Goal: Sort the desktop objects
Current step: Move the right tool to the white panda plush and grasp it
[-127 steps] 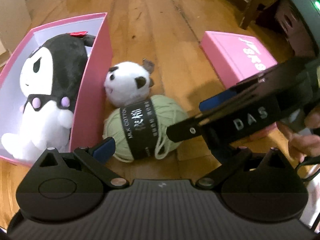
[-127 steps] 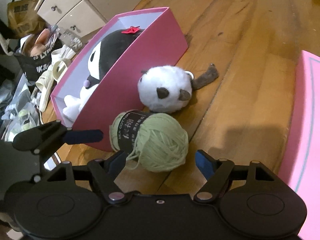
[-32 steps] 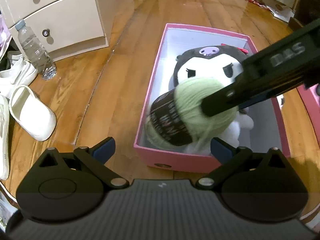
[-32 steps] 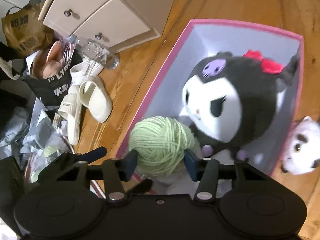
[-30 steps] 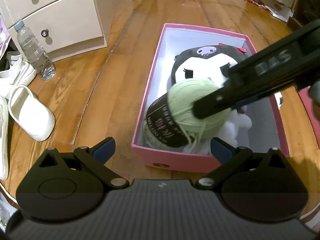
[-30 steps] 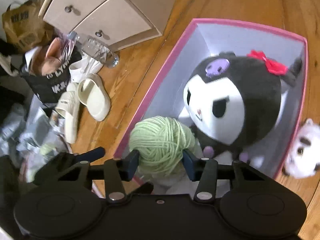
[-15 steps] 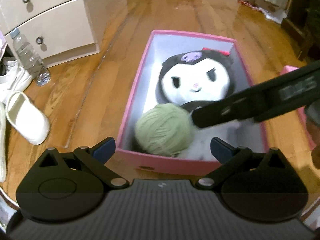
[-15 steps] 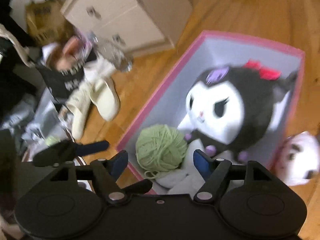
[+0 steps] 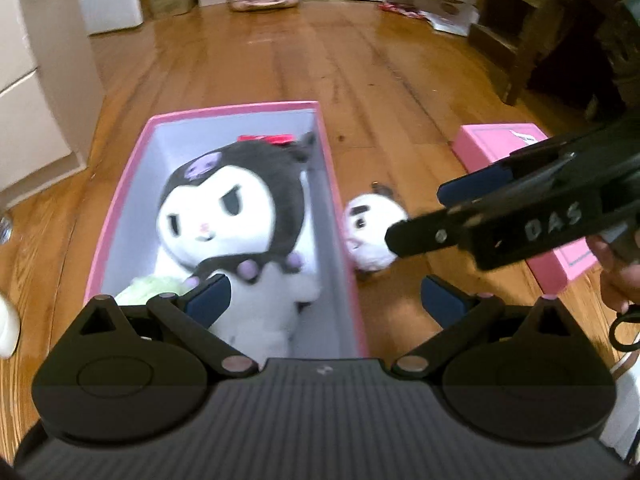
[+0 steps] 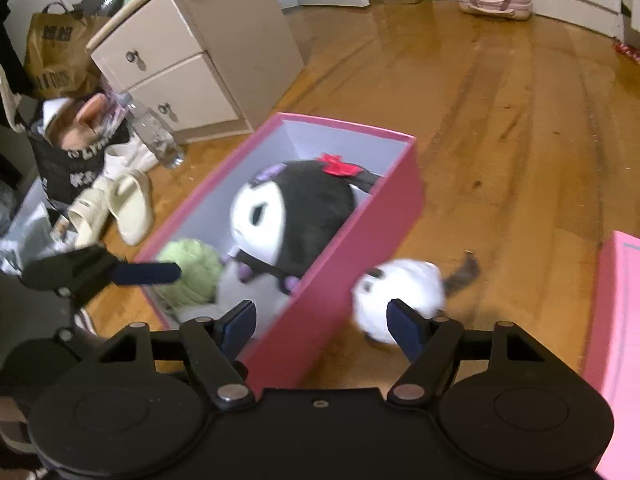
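Yarn (image 10: 191,265), a green ball, lies in the near left corner of the open pink box (image 10: 360,232) on the wooden floor, wedged against the big black-and-white plush (image 10: 296,216) that fills the rest, likely so both fit. Just outside the box's right wall sits the small white plush (image 10: 400,292), loose on the floor, with the pink lid (image 9: 504,148) farther right. Both claws are spread and empty, the left claw (image 9: 324,300) hovering over the box's near end and the right claw (image 10: 320,326) straddling the box wall and small plush, perhaps lining up on it.
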A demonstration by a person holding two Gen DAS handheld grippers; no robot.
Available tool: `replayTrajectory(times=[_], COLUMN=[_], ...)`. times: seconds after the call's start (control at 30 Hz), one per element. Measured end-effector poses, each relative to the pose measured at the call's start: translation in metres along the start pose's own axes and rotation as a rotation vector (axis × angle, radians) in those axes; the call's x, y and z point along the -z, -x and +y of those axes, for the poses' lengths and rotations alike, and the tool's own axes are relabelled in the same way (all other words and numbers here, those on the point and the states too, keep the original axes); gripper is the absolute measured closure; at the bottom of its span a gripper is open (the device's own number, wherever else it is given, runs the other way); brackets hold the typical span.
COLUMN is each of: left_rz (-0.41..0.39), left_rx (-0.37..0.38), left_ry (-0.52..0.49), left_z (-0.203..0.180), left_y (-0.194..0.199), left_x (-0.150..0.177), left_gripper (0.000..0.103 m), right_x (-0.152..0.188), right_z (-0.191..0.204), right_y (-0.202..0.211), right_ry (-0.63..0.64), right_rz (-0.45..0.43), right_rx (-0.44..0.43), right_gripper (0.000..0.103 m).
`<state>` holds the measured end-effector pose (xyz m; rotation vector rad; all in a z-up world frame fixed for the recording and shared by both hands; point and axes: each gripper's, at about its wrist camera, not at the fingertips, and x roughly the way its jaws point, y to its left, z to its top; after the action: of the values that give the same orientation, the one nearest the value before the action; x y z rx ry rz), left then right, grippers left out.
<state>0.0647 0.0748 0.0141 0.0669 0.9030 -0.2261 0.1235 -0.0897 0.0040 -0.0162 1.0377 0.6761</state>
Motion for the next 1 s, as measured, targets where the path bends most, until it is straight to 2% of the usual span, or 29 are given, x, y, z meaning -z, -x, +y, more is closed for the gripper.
replayTrajectory(times=[0.2,0.33,0.4,0.5,0.67,1.0], left_rz=[0.006,0.001,0.014,0.022,0.004,0.017], left_rx=[0.012,-0.067,-0.072,-0.075,-0.140,-0.125], left_ry=[-0.044,-0.160,-0.166,-0.167,-0.232,-0.226], left_z=[-0.030,-0.057,-0.061,-0.064,-0.074,-0.068], left_y=[-0.012,-0.020,-0.026,-0.030,-0.036,-0.052], left_x=[-0.003,-0.001,-0.003,-0.007,-0.010,-0.013], left_gripper=[0.000,0.000,0.000,0.000,0.000,0.000], right_x=[0.012,0.018,0.016,0.010,0.002,-0.013], right_z=[-0.016,-0.025,-0.032,-0.047,-0.050,-0.053], right_y=[0.005,0.001,-0.003,-0.009,-0.031,-0.078], right_ry=[0.057,0.100,0.105,0.044,0.056,0.093], right_rz=[0.017,0.037,0.049,0.068,0.109,0.191], right_rx=[0.086,0.127,0.107,0.053,0.012,-0.066], right_gripper=[0.026,0.025,0.025,0.025,0.025,0.025])
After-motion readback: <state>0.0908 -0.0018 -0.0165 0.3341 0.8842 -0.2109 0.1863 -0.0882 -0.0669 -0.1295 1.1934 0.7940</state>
